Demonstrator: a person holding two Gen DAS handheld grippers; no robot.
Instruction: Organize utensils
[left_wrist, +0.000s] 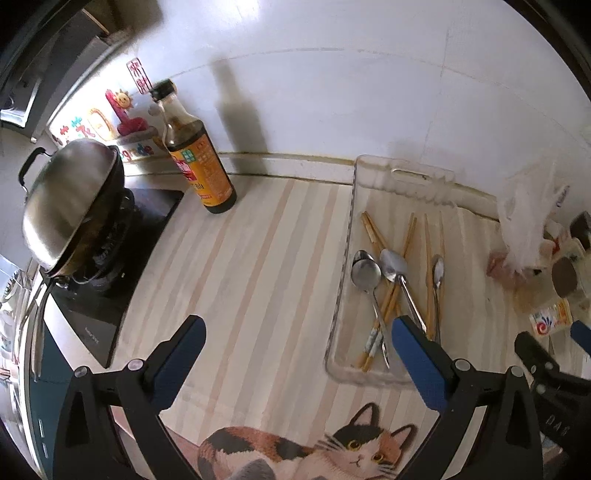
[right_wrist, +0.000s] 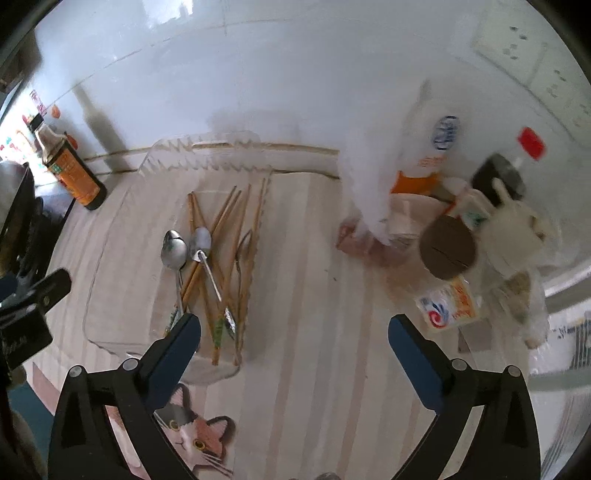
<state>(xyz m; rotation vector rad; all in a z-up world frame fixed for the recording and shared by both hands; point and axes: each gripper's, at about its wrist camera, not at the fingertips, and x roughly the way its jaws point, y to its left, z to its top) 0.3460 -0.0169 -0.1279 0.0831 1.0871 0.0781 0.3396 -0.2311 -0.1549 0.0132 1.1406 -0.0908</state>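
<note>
A clear plastic tray (left_wrist: 345, 254) lies on the striped counter and holds several wooden chopsticks (left_wrist: 408, 236) and three metal spoons (left_wrist: 365, 275). It also shows in the right wrist view (right_wrist: 122, 214) with the chopsticks (right_wrist: 225, 210) and spoons (right_wrist: 173, 251) in a loose pile. My left gripper (left_wrist: 297, 338) is open and empty, above the counter just left of the tray's near end. My right gripper (right_wrist: 293, 334) is open and empty, above the counter right of the tray. The right gripper also shows at the right edge of the left wrist view (left_wrist: 546, 350).
A soy sauce bottle (left_wrist: 197, 158) stands near the wall. A lidded wok (left_wrist: 70, 206) sits on the stove at left. A white plastic bag (right_wrist: 376, 173), a jar with a brown lid (right_wrist: 448, 247) and small packets (right_wrist: 448, 306) crowd the right. A cat-print mat (left_wrist: 332, 450) lies at the front.
</note>
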